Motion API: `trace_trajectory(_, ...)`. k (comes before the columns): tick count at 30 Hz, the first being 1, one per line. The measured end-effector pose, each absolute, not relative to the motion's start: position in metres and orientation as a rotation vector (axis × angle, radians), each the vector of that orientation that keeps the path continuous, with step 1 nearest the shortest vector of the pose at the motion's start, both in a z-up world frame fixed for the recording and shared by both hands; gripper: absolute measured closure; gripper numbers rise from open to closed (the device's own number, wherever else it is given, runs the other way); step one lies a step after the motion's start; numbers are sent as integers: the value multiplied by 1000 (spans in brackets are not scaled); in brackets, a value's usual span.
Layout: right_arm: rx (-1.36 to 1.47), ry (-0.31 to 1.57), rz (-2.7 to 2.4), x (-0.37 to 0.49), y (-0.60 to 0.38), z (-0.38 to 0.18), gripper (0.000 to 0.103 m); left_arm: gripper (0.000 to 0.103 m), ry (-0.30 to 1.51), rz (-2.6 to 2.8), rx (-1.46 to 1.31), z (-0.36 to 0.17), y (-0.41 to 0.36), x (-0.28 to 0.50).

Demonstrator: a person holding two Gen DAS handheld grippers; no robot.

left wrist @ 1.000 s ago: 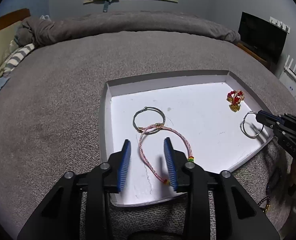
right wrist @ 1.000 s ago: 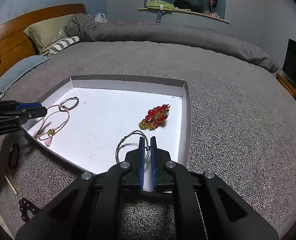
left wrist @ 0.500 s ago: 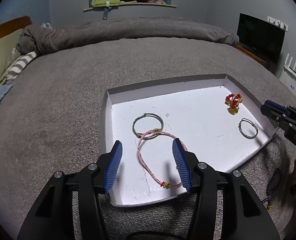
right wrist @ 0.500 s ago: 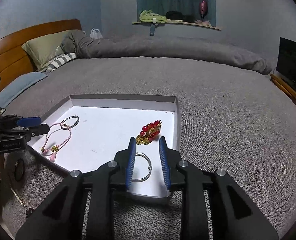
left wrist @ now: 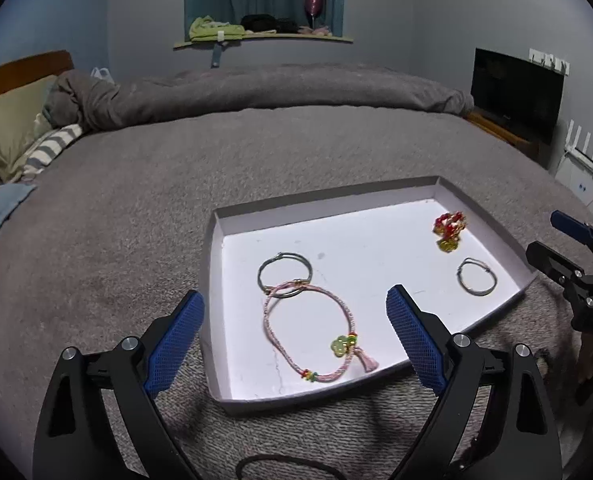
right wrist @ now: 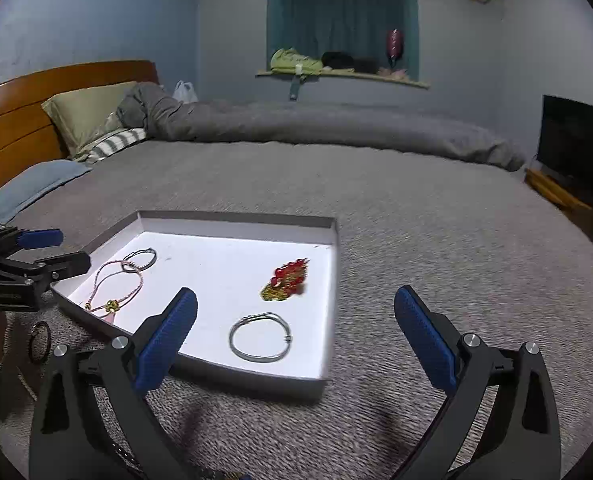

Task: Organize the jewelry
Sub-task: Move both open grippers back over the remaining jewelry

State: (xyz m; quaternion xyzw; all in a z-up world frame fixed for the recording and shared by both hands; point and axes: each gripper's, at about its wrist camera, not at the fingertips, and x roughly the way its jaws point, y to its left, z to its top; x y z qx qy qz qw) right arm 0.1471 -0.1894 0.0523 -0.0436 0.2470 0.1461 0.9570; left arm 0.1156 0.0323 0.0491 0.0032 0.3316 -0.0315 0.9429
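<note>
Both grippers, left (left wrist: 292, 336) and right (right wrist: 294, 332), have released, jaws wide and empty, leaving the pink braided cord bracelet (left wrist: 308, 336) and thin silver wire bangle (right wrist: 261, 343) placed in the shallow white cardboard tray (right wrist: 236, 218).

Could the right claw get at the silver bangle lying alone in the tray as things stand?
Probably yes. The right claw is open and empty, the silver bangle lies flat just ahead between its fingers, apart from the red bead piece, with only the low tray wall between.

Left gripper (left wrist: 292, 328) spread wide, blue-padded fingers (left wrist: 174, 334) far apart, nothing between them, pointing forward and slightly down. Right gripper (right wrist: 296, 334) likewise wide apart and empty, blue pads (right wrist: 424, 338) facing inward. Each gripper shows at the edge of the other's view, both low.
</note>
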Motion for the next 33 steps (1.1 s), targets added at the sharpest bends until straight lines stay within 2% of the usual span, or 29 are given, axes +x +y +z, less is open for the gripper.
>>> trace_trajectory(9,-40,463,257,135,-201,54,6,8,602,-18,-1,52,38,89)
trace_trajectory(21,-26,481,246,112,-208,45,6,7,634,-13,-97,37,62,51)
trace_trajectory(33,38,577,238,94,-233,25,6,7,690,-55,34,16,40,26)
